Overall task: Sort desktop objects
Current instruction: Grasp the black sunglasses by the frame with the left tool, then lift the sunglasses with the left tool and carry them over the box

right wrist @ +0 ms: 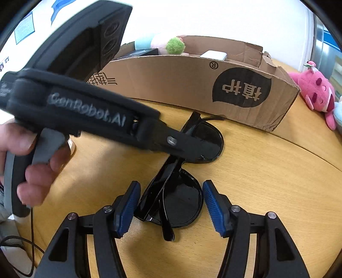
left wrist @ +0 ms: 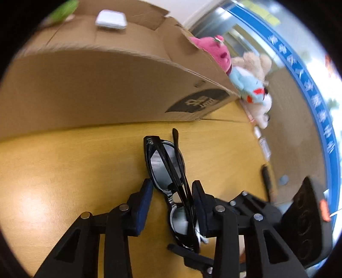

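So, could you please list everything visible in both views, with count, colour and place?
sunglasses: 1, black, folded, on the table between both tools
table: 1, yellow wood
box: 1, brown cardboard, behind the sunglasses
white case: 1, in the box
pink plush: 1, right of the box
blue plush: 1, beside the pink one
beige plush: 1, behind it
green ball: 1, behind the box
left tool: open, around the sunglasses
right tool: open, around the sunglasses
hand: 1, holding the left tool

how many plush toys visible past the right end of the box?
3: a pink plush at the cardboard box corner, a blue plush below it, a beige plush behind. More may be hidden.
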`<state>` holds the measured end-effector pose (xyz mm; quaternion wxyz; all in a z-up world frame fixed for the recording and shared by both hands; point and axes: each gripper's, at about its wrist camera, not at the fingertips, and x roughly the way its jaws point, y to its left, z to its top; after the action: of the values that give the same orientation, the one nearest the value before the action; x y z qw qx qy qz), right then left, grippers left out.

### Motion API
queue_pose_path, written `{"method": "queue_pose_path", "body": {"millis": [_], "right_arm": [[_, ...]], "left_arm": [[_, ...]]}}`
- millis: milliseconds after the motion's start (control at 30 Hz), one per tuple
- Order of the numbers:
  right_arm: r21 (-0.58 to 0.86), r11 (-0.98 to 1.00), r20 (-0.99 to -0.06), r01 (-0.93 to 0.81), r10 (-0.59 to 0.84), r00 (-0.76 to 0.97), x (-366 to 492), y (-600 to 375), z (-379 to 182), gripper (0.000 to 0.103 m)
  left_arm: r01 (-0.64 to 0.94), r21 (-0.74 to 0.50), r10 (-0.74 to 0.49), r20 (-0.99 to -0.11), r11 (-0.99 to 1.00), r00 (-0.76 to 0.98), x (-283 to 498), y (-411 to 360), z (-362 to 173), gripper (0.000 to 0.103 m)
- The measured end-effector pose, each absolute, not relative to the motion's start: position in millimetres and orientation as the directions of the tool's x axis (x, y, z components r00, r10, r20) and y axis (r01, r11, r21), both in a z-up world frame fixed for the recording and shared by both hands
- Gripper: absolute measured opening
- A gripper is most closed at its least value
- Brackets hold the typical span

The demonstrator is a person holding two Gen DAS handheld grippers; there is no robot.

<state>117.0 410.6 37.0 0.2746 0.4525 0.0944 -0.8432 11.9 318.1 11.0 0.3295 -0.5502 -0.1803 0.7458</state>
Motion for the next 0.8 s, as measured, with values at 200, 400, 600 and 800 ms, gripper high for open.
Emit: {"method": "queue_pose_path", "body": {"millis": [200, 400, 600, 800], "right_arm": [[0.095, -0.820, -0.811, 0.564, -0.392, -0.434, 117.7, 406.0, 37.1, 0.059], [0.106, -0.818, -0.808, 0.566, -0.403, -0.431, 119.5, 406.5, 36.9, 0.059], [0.111, -0.816, -0.791, 0.567, -0.418, -0.447, 124.2, 407.1, 44.8, 0.059], [0.077, -0.805, -0.746, 0.589, -0.438, -0.501, 134.1, 400.9, 72.3, 0.059]], "left_arm": [[-0.266, -0.646, 0.695, -0.698, -0.715, -0.174, 12.6, 309.8, 9.9, 0.037], [-0.262, -0.644, 0.692, -0.700, -0.719, -0.176, 12.6, 310.6, 11.2, 0.034], [-0.274, -0.644, 0.698, -0.685, -0.715, -0.209, 17.4, 307.0, 22.7, 0.033], [-0.284, -0.654, 0.713, -0.648, -0.701, -0.269, 25.6, 295.1, 50.6, 0.033]]}}
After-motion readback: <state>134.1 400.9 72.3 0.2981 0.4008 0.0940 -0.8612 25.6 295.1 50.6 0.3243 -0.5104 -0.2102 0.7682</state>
